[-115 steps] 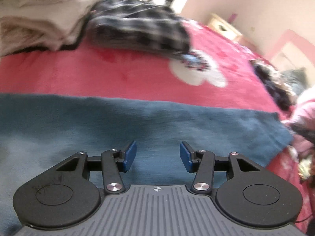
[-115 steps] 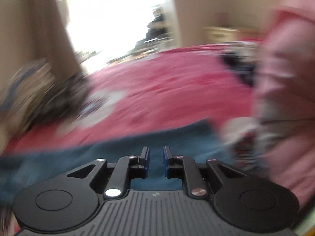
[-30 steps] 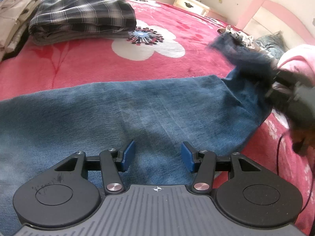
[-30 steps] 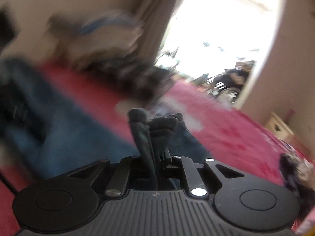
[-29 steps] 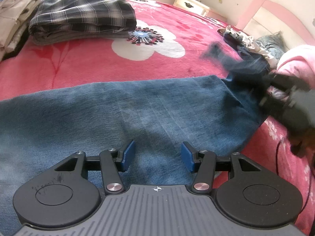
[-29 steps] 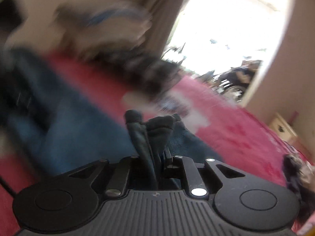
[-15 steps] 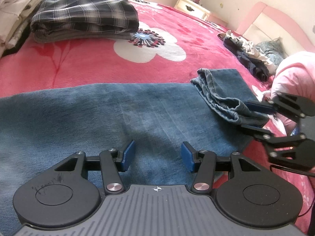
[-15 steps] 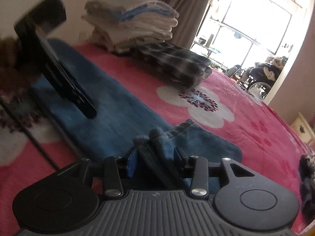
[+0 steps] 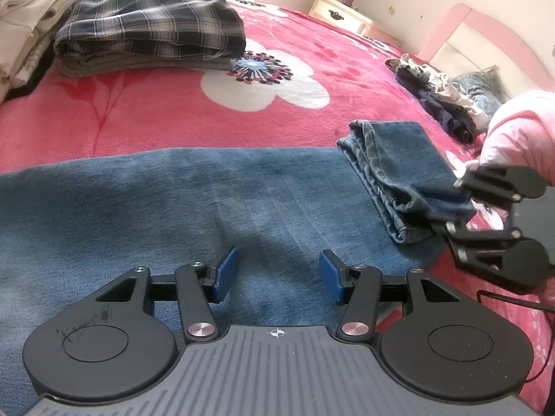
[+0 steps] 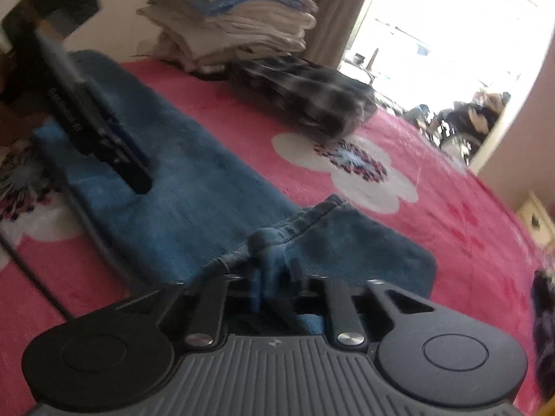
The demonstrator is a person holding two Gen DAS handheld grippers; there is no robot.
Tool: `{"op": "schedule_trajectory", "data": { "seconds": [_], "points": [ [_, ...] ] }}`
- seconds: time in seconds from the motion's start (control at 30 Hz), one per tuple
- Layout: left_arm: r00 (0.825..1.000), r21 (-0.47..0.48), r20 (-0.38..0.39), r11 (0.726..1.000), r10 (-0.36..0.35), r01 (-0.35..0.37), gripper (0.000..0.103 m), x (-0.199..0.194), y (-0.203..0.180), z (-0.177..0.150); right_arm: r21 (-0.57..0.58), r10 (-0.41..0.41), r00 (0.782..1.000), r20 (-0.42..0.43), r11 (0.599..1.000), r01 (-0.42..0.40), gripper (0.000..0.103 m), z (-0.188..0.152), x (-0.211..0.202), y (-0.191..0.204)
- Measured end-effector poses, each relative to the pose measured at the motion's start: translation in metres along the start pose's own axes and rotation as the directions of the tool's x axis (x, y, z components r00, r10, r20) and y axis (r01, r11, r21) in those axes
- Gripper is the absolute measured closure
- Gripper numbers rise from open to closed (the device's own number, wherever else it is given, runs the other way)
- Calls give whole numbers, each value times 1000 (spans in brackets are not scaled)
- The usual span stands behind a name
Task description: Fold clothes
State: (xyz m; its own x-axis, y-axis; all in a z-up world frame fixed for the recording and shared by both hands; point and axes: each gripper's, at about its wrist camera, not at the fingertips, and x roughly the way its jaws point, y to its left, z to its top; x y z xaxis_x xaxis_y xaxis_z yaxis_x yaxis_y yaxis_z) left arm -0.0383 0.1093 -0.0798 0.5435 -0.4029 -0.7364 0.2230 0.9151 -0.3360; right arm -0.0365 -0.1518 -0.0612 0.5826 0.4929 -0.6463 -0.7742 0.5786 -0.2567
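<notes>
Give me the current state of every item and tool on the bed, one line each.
Jeans: spread flat on the blanket, hem end folded back over itself.
Folded hem end: bunched, pinched by the right tool.
Right tool: shut on the denim.
Left tool: open over the jeans, nothing between its pads.
Plaid garment: folded, lying beside the stack.
Pale stack: folded, piled.
Dark clothes: crumpled, unfolded.

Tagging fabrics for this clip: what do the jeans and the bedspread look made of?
Jeans: denim, probably cotton; faded blue weave, stitched hem at the folded leg end. Bedspread: plush fleece, likely synthetic; soft matte nap, printed white flowers on pink.
</notes>
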Motion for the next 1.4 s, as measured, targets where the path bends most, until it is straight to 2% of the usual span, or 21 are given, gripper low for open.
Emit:
{"op": "schedule_trajectory", "data": {
  "seconds": [0.13,0.2,0.33,0.53,0.73,0.77,1.07,1.17,1.27,1.33,1.4],
  "points": [
    [1000,2,0,1000,-1,1,50,-1,0,0,62,9,996,90,998,-14,100,5,-27,-8],
    [1000,-1,1,1000,-4,4,50,-1,1,-1,26,14,997,81,1000,-16,100,2,-30,-2],
    [1000,-3,3,1000,-8,8,49,0,2,0,-42,37,999,-8,998,-37,98,-13,-11,12],
    [1000,-6,2,1000,-5,5,49,-1,1,0,-1,59,998,-11,998,-59,94,-13,-9,9],
    [1000,-1,2,1000,-1,1,49,0,0,1,87,81,997,-12,993,-80,75,-18,-6,9],
    [1000,-1,2,1000,0,0,49,0,0,1,78,76,997,-11,994,-75,70,-18,-6,12],
    [1000,-2,4,1000,2,-2,48,0,-1,0,-110,-42,999,-6,993,41,66,-18,1,45],
    [1000,-4,3,1000,3,-3,48,0,-2,0,-216,-87,996,-1,973,84,64,-19,-1,57],
    [1000,-11,4,1000,1,-1,48,-1,-1,0,-351,-131,991,3,928,124,57,-19,-5,65],
    [1000,-16,5,1000,-1,1,48,-1,-1,0,-381,-141,990,-1,916,130,57,-20,-3,66],
    [1000,-19,6,1000,-2,2,48,-1,0,0,-362,-151,988,-3,922,140,60,-18,1,65]
  ]
}}
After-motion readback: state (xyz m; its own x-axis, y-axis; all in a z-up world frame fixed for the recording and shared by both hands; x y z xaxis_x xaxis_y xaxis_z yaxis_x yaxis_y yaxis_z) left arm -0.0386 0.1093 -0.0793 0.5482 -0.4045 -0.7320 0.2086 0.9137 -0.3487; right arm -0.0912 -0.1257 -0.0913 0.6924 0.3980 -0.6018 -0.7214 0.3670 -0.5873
